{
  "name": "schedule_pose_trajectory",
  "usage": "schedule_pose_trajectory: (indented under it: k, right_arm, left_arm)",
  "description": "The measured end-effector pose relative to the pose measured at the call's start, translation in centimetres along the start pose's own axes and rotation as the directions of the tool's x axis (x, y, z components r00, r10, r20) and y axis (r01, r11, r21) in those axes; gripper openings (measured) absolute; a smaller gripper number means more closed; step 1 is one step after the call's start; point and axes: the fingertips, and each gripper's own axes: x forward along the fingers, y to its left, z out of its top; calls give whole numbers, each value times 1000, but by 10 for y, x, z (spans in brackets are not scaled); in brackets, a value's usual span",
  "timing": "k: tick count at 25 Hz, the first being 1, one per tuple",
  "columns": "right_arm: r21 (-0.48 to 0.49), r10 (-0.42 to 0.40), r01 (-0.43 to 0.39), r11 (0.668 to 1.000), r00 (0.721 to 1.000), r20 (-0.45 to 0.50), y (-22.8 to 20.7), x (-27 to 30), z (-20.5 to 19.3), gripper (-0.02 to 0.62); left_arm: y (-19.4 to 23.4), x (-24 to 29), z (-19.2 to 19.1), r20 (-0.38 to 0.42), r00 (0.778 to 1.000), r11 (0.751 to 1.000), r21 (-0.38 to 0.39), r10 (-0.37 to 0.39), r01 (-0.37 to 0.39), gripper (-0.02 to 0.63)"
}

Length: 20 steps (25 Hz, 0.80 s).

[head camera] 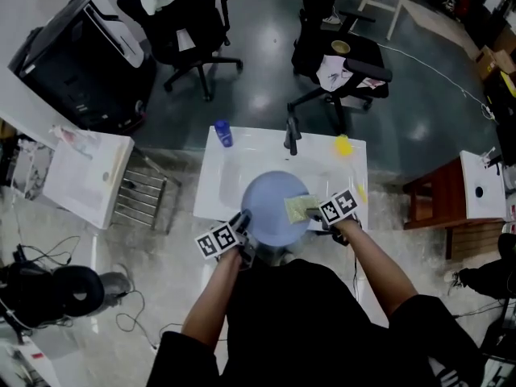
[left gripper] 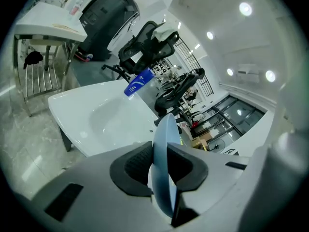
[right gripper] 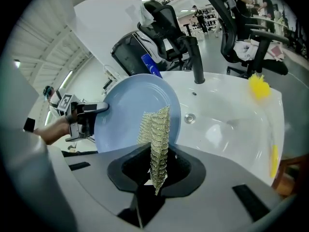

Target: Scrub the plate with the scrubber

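A pale blue plate (head camera: 274, 206) is held over the white sink (head camera: 222, 176), near its front edge. My left gripper (head camera: 244, 230) is shut on the plate's near left rim; in the left gripper view the plate (left gripper: 164, 149) stands edge-on between the black pads. My right gripper (head camera: 321, 216) is shut on a yellow-green mesh scrubber (head camera: 297, 208), which lies against the plate's right side. In the right gripper view the scrubber (right gripper: 157, 134) rises from the jaws in front of the plate (right gripper: 130, 108), and the left gripper (right gripper: 82, 115) grips the plate's far left rim.
A black tap (head camera: 292, 134) stands at the sink's back edge, with a blue bottle (head camera: 223, 132) at the back left corner and a yellow thing (head camera: 344, 144) at the back right. Office chairs (head camera: 339, 63) stand behind; a metal rack (head camera: 141, 196) is on the left, a wooden stool (head camera: 439, 204) on the right.
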Motion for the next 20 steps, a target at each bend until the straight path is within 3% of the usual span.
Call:
schedule_pose_trajectory:
  k: [3, 4, 6, 7, 9, 13, 16, 20]
  right_arm:
    - [31, 93, -96, 995, 991, 97, 13, -12, 10, 61]
    - [67, 148, -162, 984, 973, 177, 22, -22, 20, 60]
    - [144, 217, -284, 948, 906, 362, 36, -46, 39, 60]
    - [161, 213, -308, 937, 875, 435, 39, -56, 45, 60]
    - [178, 155, -280, 943, 846, 511, 36, -66, 42, 61]
    - [258, 38, -206, 944, 844, 535, 14, -65, 13, 61]
    - [327, 4, -214, 921, 841, 541, 6, -65, -14, 61]
    - [352, -17, -200, 914, 850, 526, 4, -62, -33, 61]
  left_arm:
    - [7, 6, 3, -7, 1000, 1000, -12, 11, -12, 57]
    - [10, 8, 6, -7, 1000, 1000, -17, 12, -12, 57]
    - [14, 11, 13, -10, 1000, 1000, -24, 10, -10, 57]
    - [17, 13, 16, -14, 1000, 1000, -27, 11, -11, 57]
    - [23, 20, 16, -32, 999, 999, -33, 19, -20, 57]
    - [37, 42, 12, -74, 996, 998, -34, 54, -57, 57]
    - [51, 60, 3, -118, 988, 993, -43, 104, -109, 57]
    - [74, 92, -3, -185, 971, 980, -101, 153, -174, 57]
